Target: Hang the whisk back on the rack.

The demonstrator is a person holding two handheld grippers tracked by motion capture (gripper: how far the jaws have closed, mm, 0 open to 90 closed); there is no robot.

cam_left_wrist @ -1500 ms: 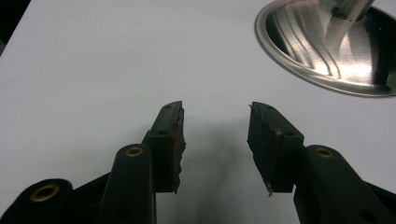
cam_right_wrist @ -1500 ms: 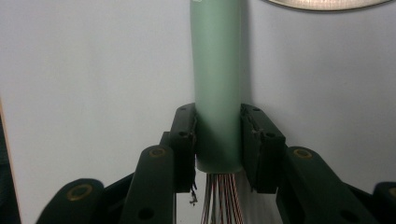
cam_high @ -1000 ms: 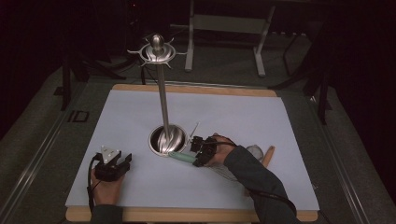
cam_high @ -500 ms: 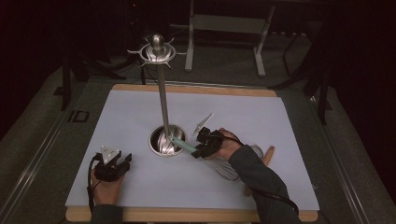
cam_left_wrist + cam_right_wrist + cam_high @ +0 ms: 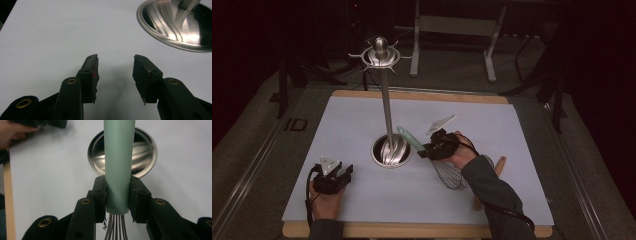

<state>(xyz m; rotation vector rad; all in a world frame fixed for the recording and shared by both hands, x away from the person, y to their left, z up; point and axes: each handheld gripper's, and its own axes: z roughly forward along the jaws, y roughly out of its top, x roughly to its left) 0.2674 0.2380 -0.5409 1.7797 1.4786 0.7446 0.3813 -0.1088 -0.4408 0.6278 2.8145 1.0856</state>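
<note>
A whisk with a pale green handle (image 5: 408,139) and a wire head (image 5: 451,174) hangs just above the white table mat. My right gripper (image 5: 426,149) is shut on the handle (image 5: 119,162) near where the wires (image 5: 115,227) start. The handle points toward the steel utensil stand, whose round base (image 5: 391,151) carries a tall pole with a hooked top (image 5: 380,53). In the right gripper view that base (image 5: 146,157) lies right behind the handle. My left gripper (image 5: 336,176) rests on the mat at the front left, its jaws (image 5: 115,75) open and bare, with the base (image 5: 175,27) ahead to the right.
A wooden handle (image 5: 500,164) lies on the mat at the right, partly hidden under the right forearm. The mat's wooden front edge (image 5: 412,230) is close to both hands. Dark floor and metal frame legs (image 5: 452,30) lie beyond the table.
The right gripper has lifted the whisk off the mat and drawn it slightly right, so the handle tilts up beside the stand and the wire head hangs below the hand. The left gripper stayed still.
</note>
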